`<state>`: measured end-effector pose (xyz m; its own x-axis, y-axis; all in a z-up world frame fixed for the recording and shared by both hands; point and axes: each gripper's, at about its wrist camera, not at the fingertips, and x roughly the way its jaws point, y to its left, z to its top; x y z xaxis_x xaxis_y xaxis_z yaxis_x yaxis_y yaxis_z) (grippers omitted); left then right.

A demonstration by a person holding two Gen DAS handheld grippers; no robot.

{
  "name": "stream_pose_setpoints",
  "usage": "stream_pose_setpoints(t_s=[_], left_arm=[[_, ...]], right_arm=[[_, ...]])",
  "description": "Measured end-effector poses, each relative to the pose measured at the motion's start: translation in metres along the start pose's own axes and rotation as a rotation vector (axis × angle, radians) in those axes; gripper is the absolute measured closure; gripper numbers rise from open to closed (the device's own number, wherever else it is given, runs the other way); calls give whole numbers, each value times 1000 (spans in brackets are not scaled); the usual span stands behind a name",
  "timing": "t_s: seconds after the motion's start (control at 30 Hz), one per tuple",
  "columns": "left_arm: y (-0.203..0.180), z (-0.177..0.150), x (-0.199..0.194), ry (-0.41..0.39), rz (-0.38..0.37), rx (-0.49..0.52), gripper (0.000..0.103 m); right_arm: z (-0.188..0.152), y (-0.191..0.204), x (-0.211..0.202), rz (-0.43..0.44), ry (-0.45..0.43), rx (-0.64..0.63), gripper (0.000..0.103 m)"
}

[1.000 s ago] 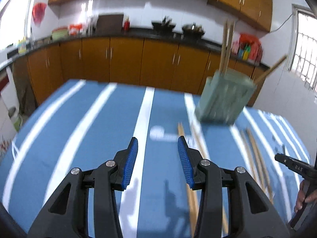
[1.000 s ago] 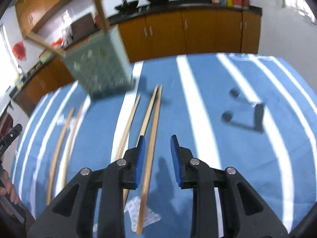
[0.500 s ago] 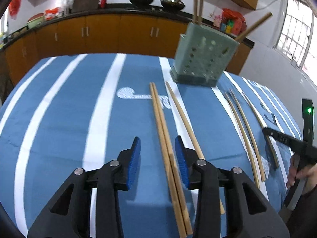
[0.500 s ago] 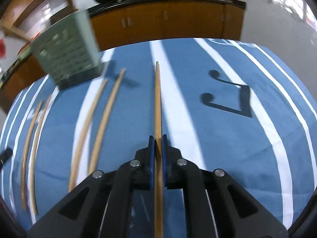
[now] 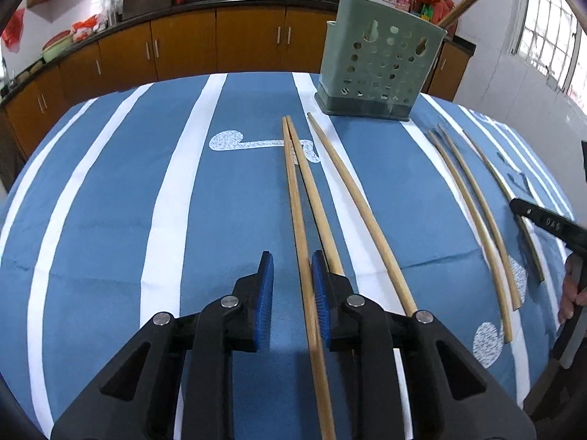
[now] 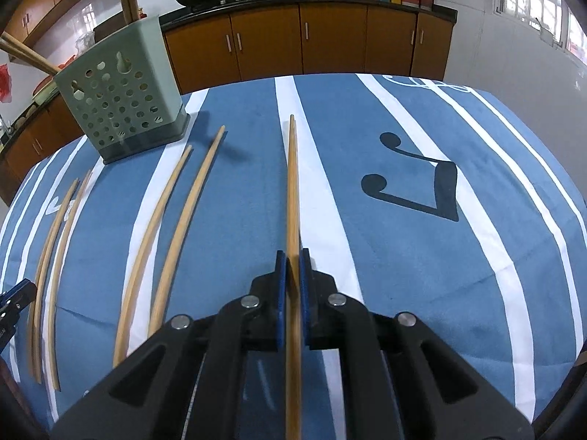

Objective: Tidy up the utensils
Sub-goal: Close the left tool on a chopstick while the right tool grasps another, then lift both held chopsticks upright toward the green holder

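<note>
Clamping one chopstick [image 6: 292,198] in the right tool [image 6: 289,256], ready for lifting toward the holder [image 6: 121,102]. Closing the left tool [image 5: 292,262], not yet gripping, around another chopstick [image 5: 299,220] lying on the worktop [image 5: 110,201].

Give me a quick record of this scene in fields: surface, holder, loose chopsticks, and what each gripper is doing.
surface: blue cloth with white stripes
holder: green perforated utensil holder standing upright at the far side, a few chopsticks already in it
loose chopsticks: several lying on the cloth, among them a pair near the holder
left gripper: jaws have just been closing around one chopstick; a gap still shows, no grip yet
right gripper: shut on a single chopstick that points away toward the cabinets
</note>
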<state>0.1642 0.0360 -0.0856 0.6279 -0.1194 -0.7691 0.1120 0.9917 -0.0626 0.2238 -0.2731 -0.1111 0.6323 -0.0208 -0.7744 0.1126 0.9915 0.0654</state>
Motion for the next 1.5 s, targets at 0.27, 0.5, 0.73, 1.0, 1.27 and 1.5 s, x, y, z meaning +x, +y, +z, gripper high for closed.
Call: stream_pose_setpoints(t_s=[0.27, 0.5, 0.73, 1.0, 1.27, 1.5], left_arm=[[-2, 2, 2, 0, 39, 3, 94], [24, 25, 17, 5, 77, -91, 96], [46, 37, 26, -5, 39, -158, 96], [46, 35, 25, -21, 26, -159, 95], [45, 35, 25, -19, 38, -157, 95], [47, 35, 25, -21, 25, -169, 95]], right_arm=[[-7, 10, -4, 8, -7, -50, 94], [1, 23, 3, 44, -1, -87, 95], [13, 17, 13, 3, -20, -48, 95], [14, 14, 14, -7, -27, -46, 95], [14, 14, 14, -8, -27, -48, 94], [15, 12, 15, 1, -26, -40, 94]])
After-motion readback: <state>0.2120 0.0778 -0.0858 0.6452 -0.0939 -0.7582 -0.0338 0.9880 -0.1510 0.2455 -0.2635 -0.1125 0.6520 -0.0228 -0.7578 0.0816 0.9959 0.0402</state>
